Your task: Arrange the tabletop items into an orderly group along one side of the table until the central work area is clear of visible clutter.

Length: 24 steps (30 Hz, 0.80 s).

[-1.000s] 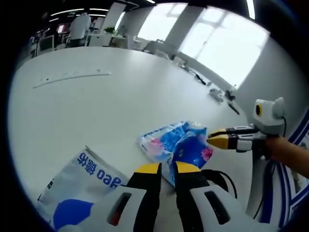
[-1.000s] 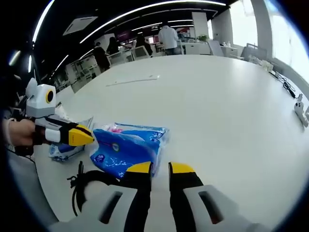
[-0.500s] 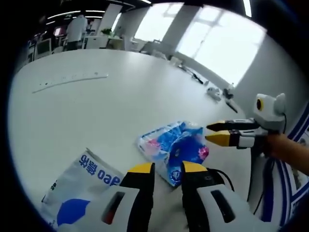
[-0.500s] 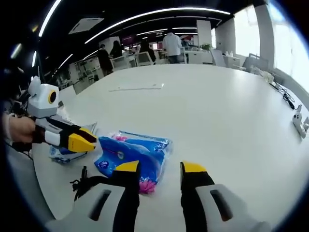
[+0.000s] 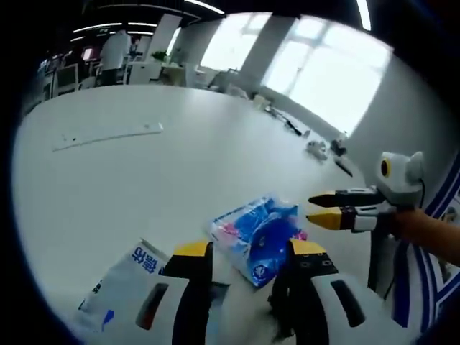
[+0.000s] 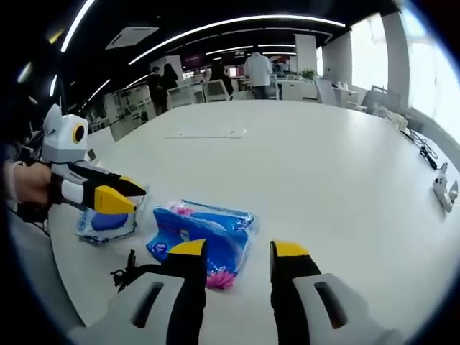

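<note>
**Between the two grippers: blue packet on the white table, both grippers released**

Between the jaws of the left gripper (image 5: 246,249), just ahead of the yellow tips, lies the blue packet (image 5: 257,231), flat on the white table (image 5: 144,165). The jaws stand well apart and clasp nothing; the packet's near corner sits in the gap, and contact cannot be confirmed. To the left of this gripper's left jaw, partly under it, lies a white-and-blue pouch (image 5: 123,282) with printed lettering. Beyond the packet and to the right, the right gripper (image 5: 321,208) enters that view, its tips parted and near the packet's far edge.

From the right gripper view, the right gripper (image 6: 238,249) is likewise released, jaws spread wide with nothing held. The blue packet (image 6: 203,231) lies just ahead and left of its left jaw, with pink print showing at the near end. A black cable (image 6: 128,272) lies on the table to the left of that jaw, beside the packet. Further left, the left gripper (image 6: 121,195), held by a hand (image 6: 29,190), hovers with its tips parted above the white-and-blue pouch (image 6: 106,224).

Well ahead of both grippers, a long white strip (image 6: 205,134) lies on the table. Far to the right of the right gripper, a white adapter (image 6: 441,192) sits near the table's edge. Beyond the table, people (image 6: 256,69) stand among desks.
</note>
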Each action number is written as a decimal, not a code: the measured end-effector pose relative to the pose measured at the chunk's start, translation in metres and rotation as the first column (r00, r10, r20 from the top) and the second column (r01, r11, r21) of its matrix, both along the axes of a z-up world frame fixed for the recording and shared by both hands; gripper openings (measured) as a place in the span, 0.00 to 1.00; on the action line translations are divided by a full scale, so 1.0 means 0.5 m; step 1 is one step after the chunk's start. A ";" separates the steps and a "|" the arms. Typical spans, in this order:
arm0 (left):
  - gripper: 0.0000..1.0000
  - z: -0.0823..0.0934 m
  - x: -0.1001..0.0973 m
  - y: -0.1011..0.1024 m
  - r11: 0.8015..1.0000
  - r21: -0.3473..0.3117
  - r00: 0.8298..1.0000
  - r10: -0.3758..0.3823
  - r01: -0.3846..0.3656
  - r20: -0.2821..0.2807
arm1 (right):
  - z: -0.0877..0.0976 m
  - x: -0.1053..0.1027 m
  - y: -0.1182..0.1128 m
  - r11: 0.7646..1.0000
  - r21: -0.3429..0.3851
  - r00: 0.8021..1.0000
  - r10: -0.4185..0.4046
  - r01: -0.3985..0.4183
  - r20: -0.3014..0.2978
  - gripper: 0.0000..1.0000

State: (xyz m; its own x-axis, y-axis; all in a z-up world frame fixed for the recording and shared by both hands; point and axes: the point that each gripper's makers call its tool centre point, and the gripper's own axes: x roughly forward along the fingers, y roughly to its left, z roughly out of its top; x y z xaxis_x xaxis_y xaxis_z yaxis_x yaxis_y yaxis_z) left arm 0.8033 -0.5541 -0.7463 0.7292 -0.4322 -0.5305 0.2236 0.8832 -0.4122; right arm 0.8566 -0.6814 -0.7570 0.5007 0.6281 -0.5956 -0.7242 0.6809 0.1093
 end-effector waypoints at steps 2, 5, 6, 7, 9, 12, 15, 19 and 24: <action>0.36 0.003 -0.001 0.004 1.000 0.004 1.000 -0.003 0.003 0.005 | 0.004 0.000 0.003 1.000 -0.003 1.000 0.005 -0.005 0.004 0.31; 0.37 0.010 -0.004 0.005 1.000 0.002 1.000 -0.003 0.003 0.009 | 0.015 0.002 0.008 1.000 0.006 1.000 0.012 -0.012 0.013 0.32; 0.37 0.012 -0.005 0.005 1.000 0.002 1.000 -0.005 0.005 0.010 | 0.017 0.003 0.010 1.000 0.007 1.000 0.013 -0.013 0.015 0.32; 0.38 0.015 -0.007 0.005 1.000 0.003 1.000 -0.005 0.005 0.012 | 0.020 0.003 0.012 1.000 0.005 1.000 0.016 -0.016 0.019 0.33; 0.44 0.024 -0.010 0.009 1.000 0.024 1.000 -0.006 0.005 0.027 | 0.025 0.000 0.016 1.000 0.008 1.000 0.021 -0.022 0.023 0.33; 0.44 0.034 -0.020 0.014 0.999 0.033 0.999 -0.017 0.016 0.031 | 0.036 -0.002 0.023 1.000 0.012 0.999 0.028 -0.029 0.027 0.35; 0.43 0.046 -0.026 0.023 0.999 0.030 0.999 -0.013 0.012 0.038 | 0.044 -0.007 0.032 0.999 0.009 0.999 0.039 -0.039 0.034 0.37; 0.43 0.065 -0.044 0.039 1.000 0.030 0.999 -0.004 0.003 0.049 | 0.054 -0.015 0.041 0.998 0.012 0.998 0.055 -0.055 0.041 0.37; 0.42 0.068 -0.066 0.064 0.999 0.047 0.999 0.010 -0.012 0.049 | 0.062 -0.017 0.053 0.997 0.013 0.997 0.069 -0.070 0.046 0.37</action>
